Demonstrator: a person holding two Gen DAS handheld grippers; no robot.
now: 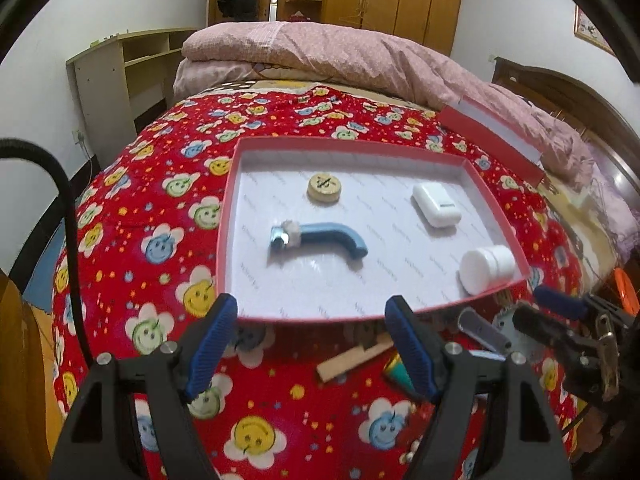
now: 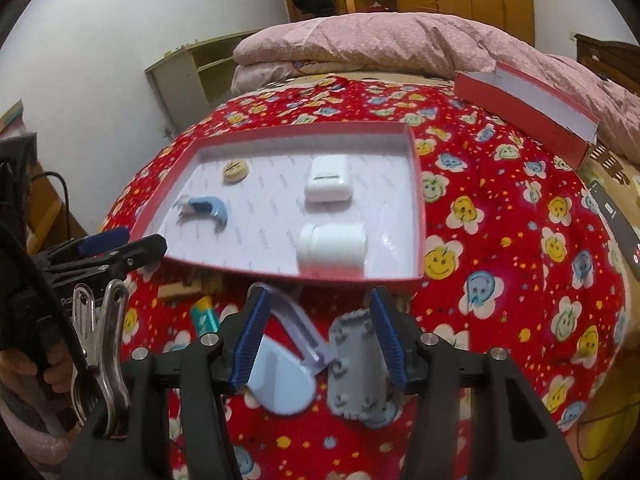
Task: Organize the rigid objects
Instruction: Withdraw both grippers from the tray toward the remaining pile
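Left wrist view looks down onto a bed spread with a red smiley-flower quilt [image 1: 168,240], and on it sits the shallow red cardboard box with white lining [image 1: 232,184], already partly filled. Inside lie four things: a round tan wooden token [image 1: 324,188] at about eleven o'clock, a white rounded earbud case [image 1: 437,204] at two o'clock, a blue curved plastic handle [image 1: 320,237] near the centre, and a white round plastic jar [image 1: 486,268] on its side at four o'clock.

So I'd judge the sorting roughly half done. Left outside, at six o'clock just below the box's near wall, are a pale wooden strip [image 1: 352,358], a teal and yellow packet [image 2: 205,315], a light blue folding mirror [image 2: 280,376] and a grey studded rubber pad [image 2: 356,368].

The left claw [image 1: 310,344] hangs with its blue pads spread wide and nothing between them. The right claw [image 2: 318,340] stands about half open over the mirror and the grey pad; its pads seem to touch neither, so it holds nothing. The box's red lid [image 2: 532,116] lies apart at two o'clock by the pink duvet [image 2: 380,44].
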